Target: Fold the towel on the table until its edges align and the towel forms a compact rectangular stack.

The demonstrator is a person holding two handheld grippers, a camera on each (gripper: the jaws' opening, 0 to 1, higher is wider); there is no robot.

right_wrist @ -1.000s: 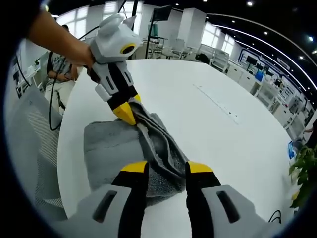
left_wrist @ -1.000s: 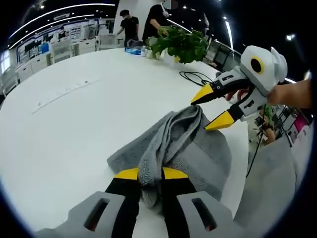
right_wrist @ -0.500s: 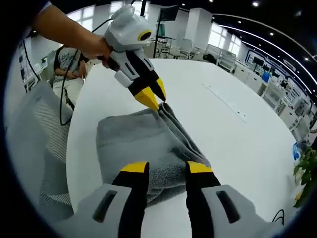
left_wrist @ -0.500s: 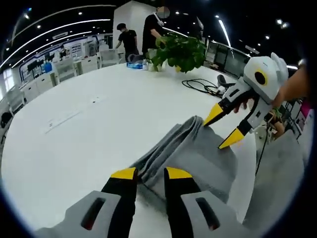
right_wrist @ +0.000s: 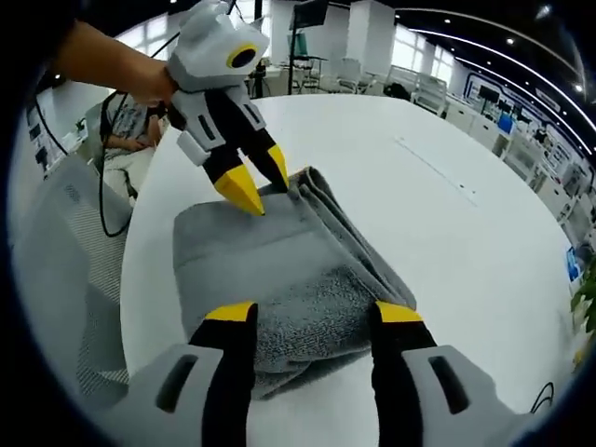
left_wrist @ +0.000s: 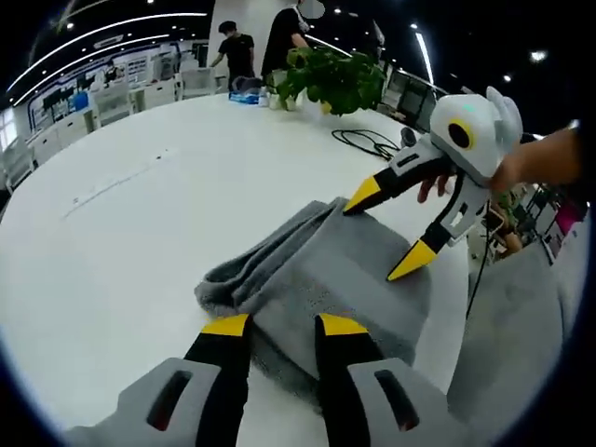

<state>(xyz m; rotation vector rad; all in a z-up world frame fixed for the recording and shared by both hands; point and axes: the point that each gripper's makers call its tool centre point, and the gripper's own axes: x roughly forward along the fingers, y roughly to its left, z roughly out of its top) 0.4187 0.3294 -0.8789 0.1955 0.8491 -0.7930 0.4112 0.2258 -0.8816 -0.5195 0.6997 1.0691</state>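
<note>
A grey towel (left_wrist: 326, 270) lies folded in a thick rectangle on the white table (left_wrist: 140, 214), with a rolled fold along one long edge. My left gripper (left_wrist: 284, 325) is open at the towel's near end, nothing clamped between its yellow tips. In the right gripper view the towel (right_wrist: 279, 270) spreads out just past my right gripper (right_wrist: 314, 313), whose jaws stand wide open over its near end. The left gripper (right_wrist: 256, 182) hovers open at the towel's far end. The right gripper (left_wrist: 388, 228) appears open above the far corner in the left gripper view.
A potted plant (left_wrist: 331, 79) and a black cable (left_wrist: 368, 142) sit at the far side of the table, with people standing behind. A grey chair (right_wrist: 65, 242) stands beside the table edge near the towel, and a seated person (right_wrist: 121, 130) is behind it.
The left gripper let go of the bunched fold it was pinching. The right jaws spread wider. The towel has settled flatter on the table.
</note>
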